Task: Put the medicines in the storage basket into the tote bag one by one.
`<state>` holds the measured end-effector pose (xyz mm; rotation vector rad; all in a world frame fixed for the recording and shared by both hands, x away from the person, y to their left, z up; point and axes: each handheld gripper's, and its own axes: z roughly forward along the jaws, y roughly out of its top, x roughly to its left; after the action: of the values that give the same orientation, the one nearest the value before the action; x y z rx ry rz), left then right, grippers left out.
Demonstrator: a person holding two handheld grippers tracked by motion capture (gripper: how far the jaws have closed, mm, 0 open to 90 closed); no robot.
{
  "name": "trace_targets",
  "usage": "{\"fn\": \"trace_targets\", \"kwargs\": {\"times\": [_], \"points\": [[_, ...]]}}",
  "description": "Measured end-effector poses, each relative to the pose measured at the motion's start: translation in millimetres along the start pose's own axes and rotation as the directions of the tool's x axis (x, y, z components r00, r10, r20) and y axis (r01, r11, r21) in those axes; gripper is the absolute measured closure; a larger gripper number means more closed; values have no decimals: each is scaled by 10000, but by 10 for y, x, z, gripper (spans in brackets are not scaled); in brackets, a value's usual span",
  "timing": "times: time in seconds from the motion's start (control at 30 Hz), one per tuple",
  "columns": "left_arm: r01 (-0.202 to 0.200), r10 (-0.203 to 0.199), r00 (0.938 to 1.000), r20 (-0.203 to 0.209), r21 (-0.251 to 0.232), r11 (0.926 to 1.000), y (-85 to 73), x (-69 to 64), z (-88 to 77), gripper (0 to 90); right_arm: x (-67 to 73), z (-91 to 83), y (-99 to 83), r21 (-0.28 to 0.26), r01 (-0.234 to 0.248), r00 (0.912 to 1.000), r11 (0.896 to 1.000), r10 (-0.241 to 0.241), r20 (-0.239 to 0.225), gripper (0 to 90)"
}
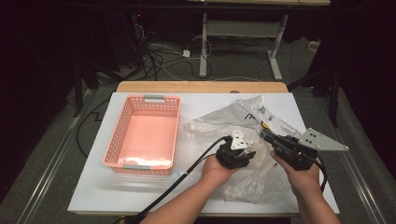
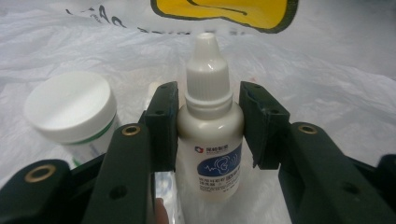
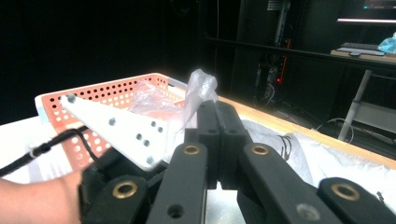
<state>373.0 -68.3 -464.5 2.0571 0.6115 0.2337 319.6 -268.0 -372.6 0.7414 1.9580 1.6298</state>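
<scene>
The left gripper view looks along the two black jaws of the left gripper [image 2: 208, 126] at a small dropper bottle [image 2: 209, 126], white with a ribbed white cap and a blue label. The bottle stands between the jaws: the left pad lies against its shoulder, while the right pad seems to stand a sliver off, though the angle makes that hard to judge, so the jaws read as apart around the bottle and not yet clamped. Just beside it is a jar with a flat white lid [image 2: 70, 109]; both sit inside a clear plastic bag [image 2: 327, 70] printed with a yellow mark.

In the high view, the bag [image 1: 219, 119] lies crumpled on the white surface [image 1: 88, 186], to the right of a pink perforated basket [image 1: 144, 135]. The left gripper [image 1: 243, 151] reaches into the bag's middle, and the right gripper [image 1: 268, 135] sits near it at the bag's right side.

In the right gripper view, the right gripper [image 3: 217, 121] has its jaws together, pinching a fold of the bag's film [image 3: 201, 86] and holding it up.
</scene>
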Motion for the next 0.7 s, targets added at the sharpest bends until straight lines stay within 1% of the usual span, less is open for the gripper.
{"fn": "trace_targets", "kwargs": {"times": [0.07, 0.1, 0.17, 0.23, 0.3, 0.4, 0.47, 0.5, 0.53, 0.6, 0.67, 0.7], "points": [[20, -20, 10000, 51, -72, 10000, 28, 1, 54, 577, -4, -11, 4, -17, -27, 10000, 10000, 27, 24, 900], [-29, 29, 10000, 4, -76, 10000, 42, -3, 77, 577, -13, -9, 7, -121, 59, 10000, 9999, -59, 20, 900], [-54, 52, 9999, -147, -78, 10000, 64, -10, 123, 577, -13, -19, 8, -83, -36, 10000, 10000, 36, 39, 900], [-100, 99, 9998, -168, -67, 9999, 81, -3, 174, 577, -20, -21, 5, -81, -20, 10000, 10000, 21, 50, 900], [-104, 104, 9999, -94, -56, 9999, 85, 4, 220, 577, -22, -23, 4, -80, -11, 10000, 10000, 11, 47, 900], [-15, 13, 9999, -144, -156, 9999, 74, -14, 262, 577, -22, -31, 8, -89, -10, 10000, 10000, 10, 41, 900], [53, -55, 9999, -92, -234, 9997, 72, -17, 273, 575, -24, -38, 10, -108, -8, 10000, 9999, 9, 37, 900], [26, -28, 10000, -71, -192, 9998, 73, -16, 272, 574, -25, -40, 10, -104, -24, 10000, 9999, 25, 43, 900], [7, -9, 9999, -140, -129, 9999, 72, -19, 264, 571, -26, -41, 10, -107, -26, 10000, 9999, 26, 47, 900], [-188, 189, 9998, -82, 122, 9997, 69, -19, 251, 561, -25, -43, 11, -114, -23, 10000, 9999, 23, 48, 900], [-197, 197, 9998, -25, 250, 9995, 62, -20, 247, 537, -25, -46, 13, -121, -6, 10000, 9999, 7, 57, 900], [-170, 171, 9999, -19, 317, 9994, 60, -22, 245, 501, -25, -46, 13, -135, -26, 10000, 9999, 26, 61, 900]]}}
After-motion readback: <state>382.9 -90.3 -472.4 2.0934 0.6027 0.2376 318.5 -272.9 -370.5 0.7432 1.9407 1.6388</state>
